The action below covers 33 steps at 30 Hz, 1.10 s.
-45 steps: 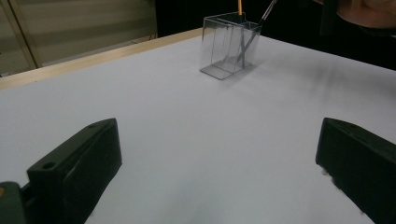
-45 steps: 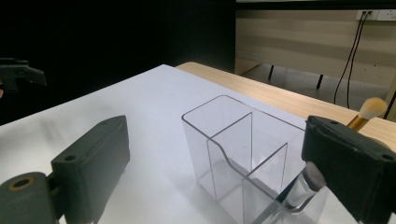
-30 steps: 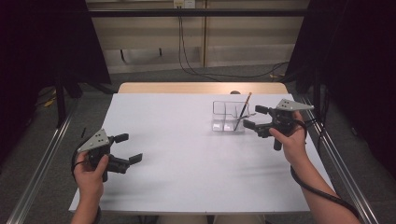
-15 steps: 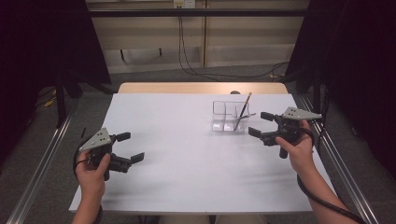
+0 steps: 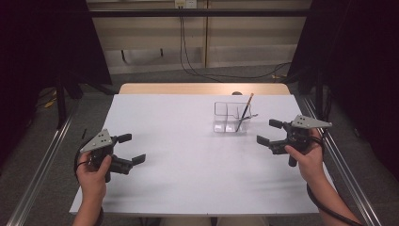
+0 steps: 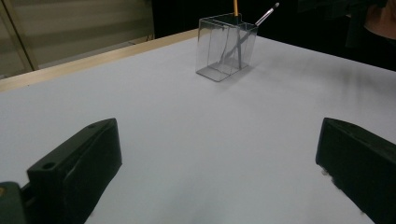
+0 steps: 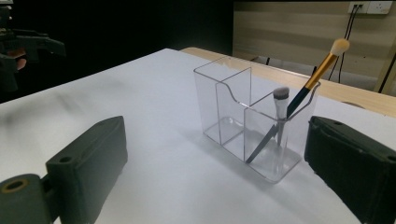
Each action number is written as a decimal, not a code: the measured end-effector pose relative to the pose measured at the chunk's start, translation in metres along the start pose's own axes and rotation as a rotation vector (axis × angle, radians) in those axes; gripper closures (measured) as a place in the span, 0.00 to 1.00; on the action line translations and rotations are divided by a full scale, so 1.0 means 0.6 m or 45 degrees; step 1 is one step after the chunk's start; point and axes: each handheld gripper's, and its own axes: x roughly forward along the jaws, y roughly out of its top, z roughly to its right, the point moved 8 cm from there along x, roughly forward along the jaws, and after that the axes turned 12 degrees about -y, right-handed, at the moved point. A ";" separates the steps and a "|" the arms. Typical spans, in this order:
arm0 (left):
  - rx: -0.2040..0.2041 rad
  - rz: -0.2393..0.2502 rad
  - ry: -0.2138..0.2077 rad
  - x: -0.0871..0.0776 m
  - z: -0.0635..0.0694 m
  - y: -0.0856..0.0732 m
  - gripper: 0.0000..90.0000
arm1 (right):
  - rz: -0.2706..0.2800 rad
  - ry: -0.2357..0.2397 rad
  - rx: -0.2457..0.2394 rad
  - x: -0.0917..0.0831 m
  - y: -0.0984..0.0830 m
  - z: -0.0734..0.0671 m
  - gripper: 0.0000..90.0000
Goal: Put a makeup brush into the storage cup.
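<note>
Right gripper (image 5: 272, 132) jaws wide, empty; clear brush holder (image 7: 254, 122) ahead between them, untouched. Left gripper (image 5: 130, 149) likewise wide, empty.

Table (image 5: 188, 179): white top, pale wood strip along far edge. Organizer (image 7: 243, 121): clear, colourless plastic. Long brush (image 7: 317, 74): gold ferrule, black handle, cream tip. Short brush (image 7: 279, 100): grey head, white band, silver-grey handle. Left gripper (image 5: 131, 149) and right gripper (image 5: 269, 132): black jaws, grey top plates
</note>
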 end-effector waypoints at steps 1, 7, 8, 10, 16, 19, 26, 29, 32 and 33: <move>0.000 0.001 0.000 -0.001 0.000 0.000 0.00 | -0.003 0.001 0.001 -0.002 -0.003 -0.001 0.07; 0.000 0.005 0.001 0.000 0.000 0.001 0.00 | -0.015 -0.005 0.002 -0.011 -0.018 0.002 0.06; 0.003 0.005 -0.005 0.000 0.001 0.001 0.00 | -0.019 -0.008 0.003 -0.013 -0.020 0.003 0.06; 0.003 -0.001 -0.006 0.000 0.001 0.001 0.00 | -0.021 -0.009 0.008 -0.017 -0.024 0.004 0.06; 0.001 0.003 0.003 0.000 0.000 0.001 0.00 | -0.034 -0.022 -0.004 -0.030 -0.035 0.007 0.06; 0.000 0.000 0.002 -0.001 0.000 0.000 0.00 | -0.040 -0.027 -0.004 -0.034 -0.043 0.008 0.06; 0.002 -0.001 0.003 -0.001 -0.001 0.000 0.00 | -0.052 -0.028 -0.011 -0.042 -0.055 0.007 0.06; 0.003 -0.002 -0.005 -0.001 -0.001 0.000 0.00 | -0.057 -0.029 -0.018 -0.044 -0.058 0.005 0.06; 0.003 -0.005 0.003 -0.002 -0.001 -0.001 0.00 | -0.066 -0.025 -0.033 -0.047 -0.063 0.003 0.06; 0.004 -0.006 0.005 -0.002 -0.002 -0.001 0.00 | -0.068 -0.018 -0.036 -0.048 -0.065 0.002 0.06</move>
